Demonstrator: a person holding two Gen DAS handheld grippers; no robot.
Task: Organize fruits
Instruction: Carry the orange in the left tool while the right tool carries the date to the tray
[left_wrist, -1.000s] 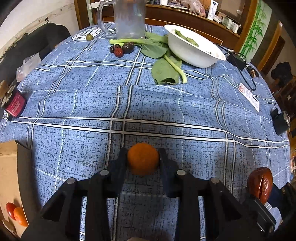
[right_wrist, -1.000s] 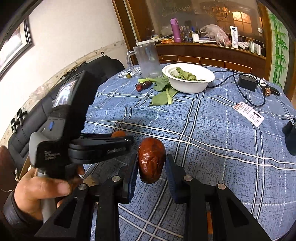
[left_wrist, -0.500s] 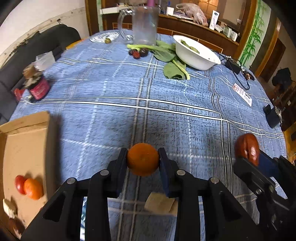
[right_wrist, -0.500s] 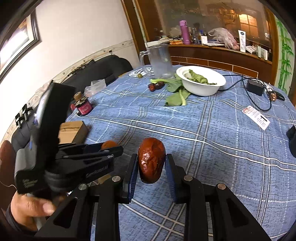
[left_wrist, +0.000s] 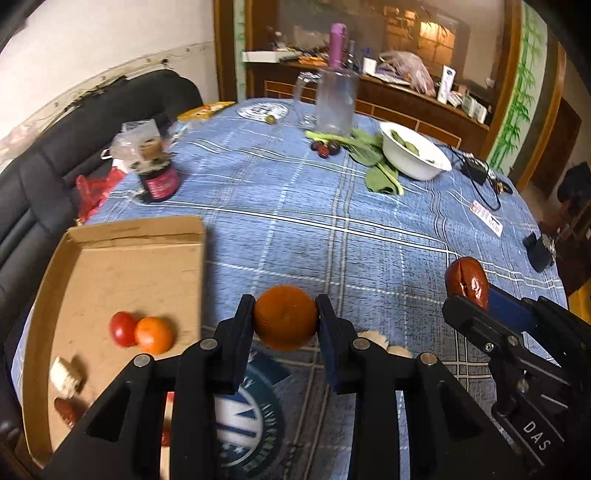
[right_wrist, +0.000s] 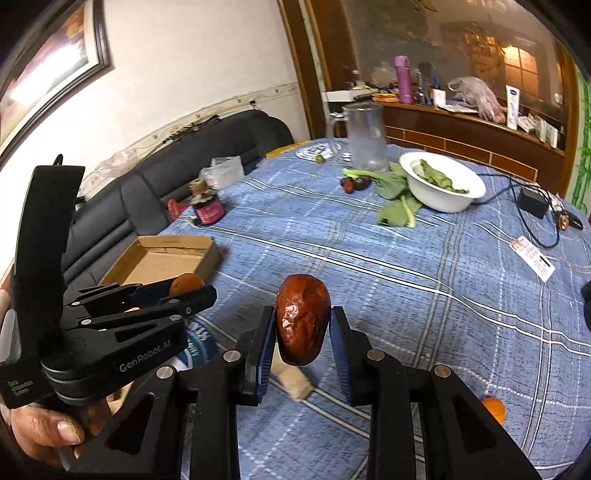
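Carrying 2 fruits above the table's (left_wrist: 369, 206) near edge.
Left gripper (left_wrist: 285, 319) clamping an orange (left_wrist: 285, 316); right gripper (right_wrist: 302, 332) pinching a red date (right_wrist: 303, 319); cardboard box (left_wrist: 110, 229) beside.

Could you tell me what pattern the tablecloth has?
Blue tablecloth with white plaid lines, clearest in the right wrist view.

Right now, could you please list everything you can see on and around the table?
Orange: 1, orange, in left claw.
Date: 1, red-brown, in right claw.
Box: 1, brown, table's left edge.
Box fruit: 2, red and orange, touching.
Bowl: 1, white, far side.
Greens: several, green, beside bowl.
Mug: 1, clear, far side.
Jar: 1, dark red, beyond box.
Left claw: shut on orange.
Right claw: shut on date.
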